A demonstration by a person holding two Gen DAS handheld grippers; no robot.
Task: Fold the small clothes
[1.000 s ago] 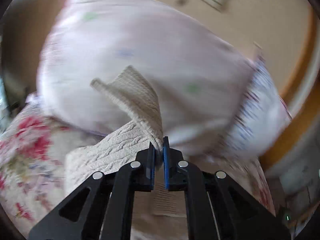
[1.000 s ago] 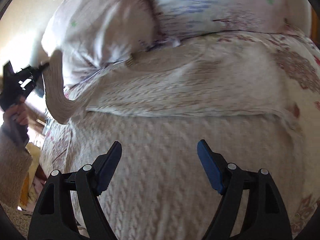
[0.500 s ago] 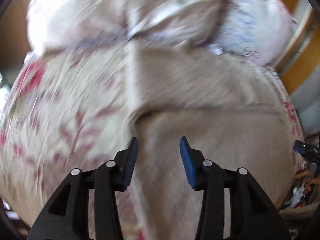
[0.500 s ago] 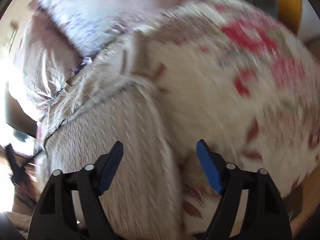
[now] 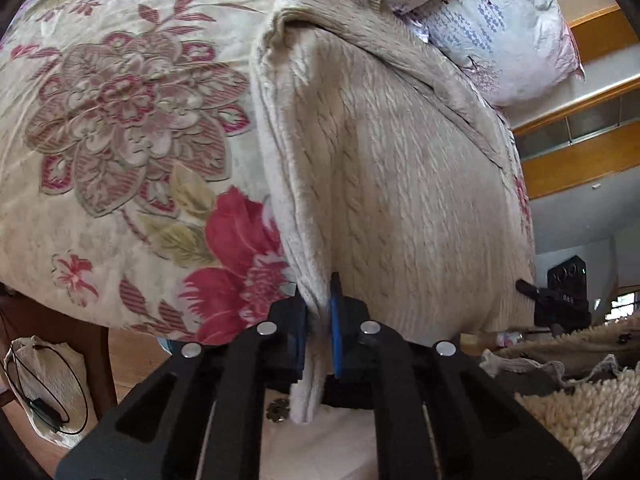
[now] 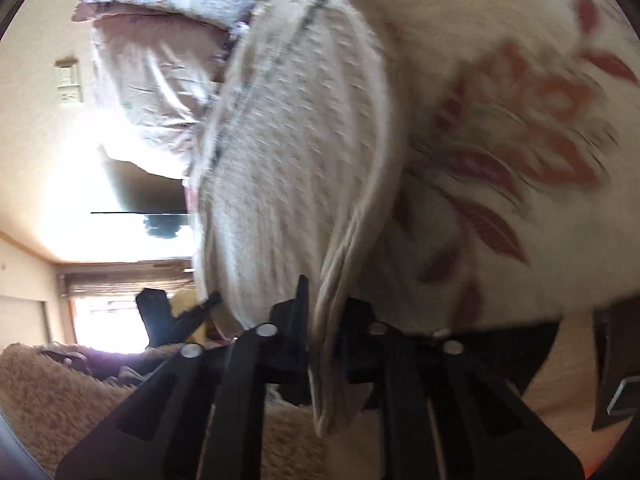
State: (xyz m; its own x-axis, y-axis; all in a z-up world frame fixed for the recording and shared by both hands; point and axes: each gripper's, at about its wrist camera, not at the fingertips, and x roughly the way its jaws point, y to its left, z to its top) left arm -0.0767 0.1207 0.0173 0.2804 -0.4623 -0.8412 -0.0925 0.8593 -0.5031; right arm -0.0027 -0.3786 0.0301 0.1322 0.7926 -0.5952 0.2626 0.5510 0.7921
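left gripper (image 5: 318, 314): jaws clamped on cream knit sweater (image 5: 400, 168) edge | right gripper (image 6: 326, 320): jaws clamped on opposite edge | sweater ahead of both, on floral bedspread (image 5: 120, 120)

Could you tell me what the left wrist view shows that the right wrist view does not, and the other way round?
Only the left wrist view shows the red flower on the bedspread sharply, a shaggy rug, a white bag on the floor and wooden rails. Only the right wrist view shows a bright window and a wall switch. Both show the knit sweater, the pillows, and the viewing gripper shut on a sweater edge: left gripper, right gripper.
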